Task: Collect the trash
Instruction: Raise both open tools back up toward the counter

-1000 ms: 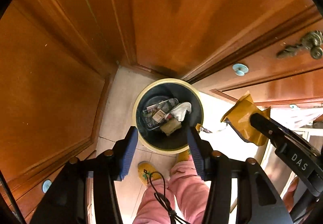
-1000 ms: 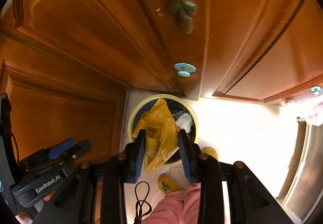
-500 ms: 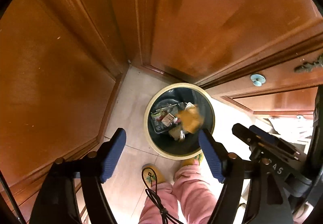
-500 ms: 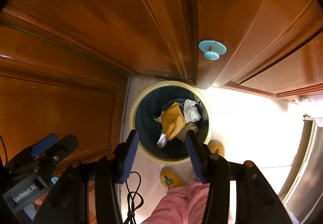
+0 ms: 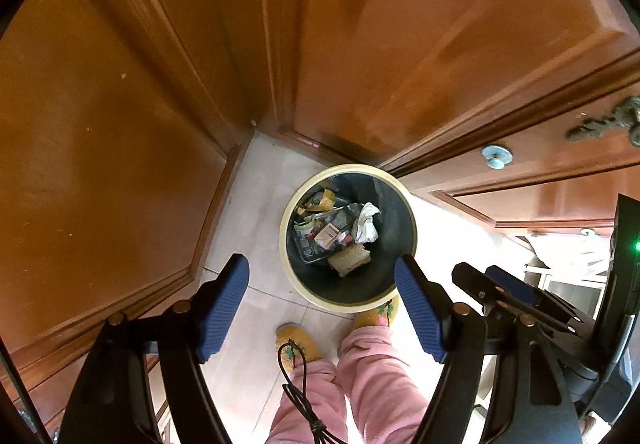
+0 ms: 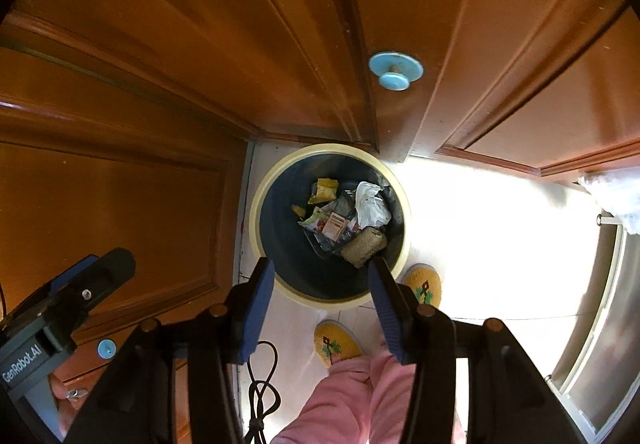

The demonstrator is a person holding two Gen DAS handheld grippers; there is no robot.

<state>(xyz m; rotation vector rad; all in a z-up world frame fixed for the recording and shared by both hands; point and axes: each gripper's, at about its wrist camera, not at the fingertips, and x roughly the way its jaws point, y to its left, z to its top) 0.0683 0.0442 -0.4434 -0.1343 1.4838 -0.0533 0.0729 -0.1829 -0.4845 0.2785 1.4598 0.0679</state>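
Both the left gripper and the right gripper are hanging open and empty over the bin. The trash is lying inside. Bumping the rim could be tipping it over.

The bin is dark inside with a cream rim. In it lie a yellow wrapper, white paper and a tan block. The slippers are yellow with what looks like a flower motif. Trousers pink, doors reddish-brown, knob pale blue.
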